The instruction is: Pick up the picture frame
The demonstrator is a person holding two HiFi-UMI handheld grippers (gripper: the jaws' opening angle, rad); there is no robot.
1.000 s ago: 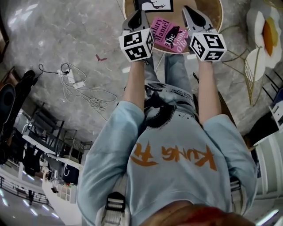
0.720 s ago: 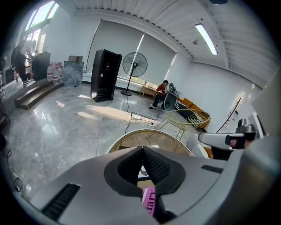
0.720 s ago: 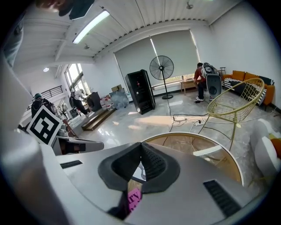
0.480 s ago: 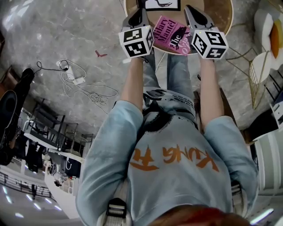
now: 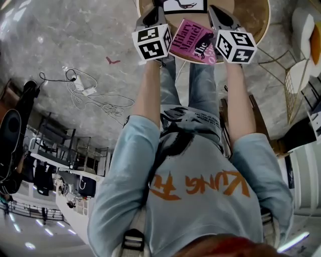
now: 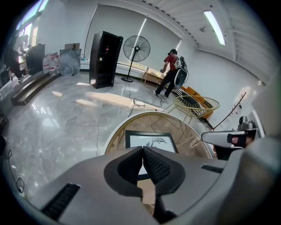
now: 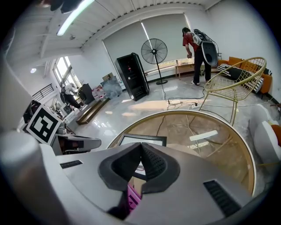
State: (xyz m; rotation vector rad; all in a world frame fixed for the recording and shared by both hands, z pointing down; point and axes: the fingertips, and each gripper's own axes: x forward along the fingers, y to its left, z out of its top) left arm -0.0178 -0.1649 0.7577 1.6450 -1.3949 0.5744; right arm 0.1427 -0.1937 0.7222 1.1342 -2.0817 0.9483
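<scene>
A black-framed picture (image 5: 184,5) lies flat on the round wooden table (image 5: 251,15), at the top edge of the head view. A pink book (image 5: 193,41) lies just nearer than it. My left gripper (image 5: 154,11) hovers left of the book, jaws shut and empty. My right gripper (image 5: 214,11) hovers at the book's right, also shut and empty. In the left gripper view the frame (image 6: 151,139) lies just past the closed left gripper (image 6: 143,150). The right gripper view shows the frame (image 7: 142,139) beyond the closed right gripper (image 7: 141,146), with the book (image 7: 133,195) below.
The table has a thin gold rim (image 6: 115,132). A gold wire chair (image 7: 232,79) stands to the right of it. Loose cables (image 5: 95,100) lie on the marble floor at the left. A standing fan (image 6: 136,48), a black cabinet (image 6: 104,59) and a person (image 6: 169,72) are far off.
Both grippers have sunk toward the tabletop, side by side. More of the table and the book shows between them. The jaws stayed shut.
</scene>
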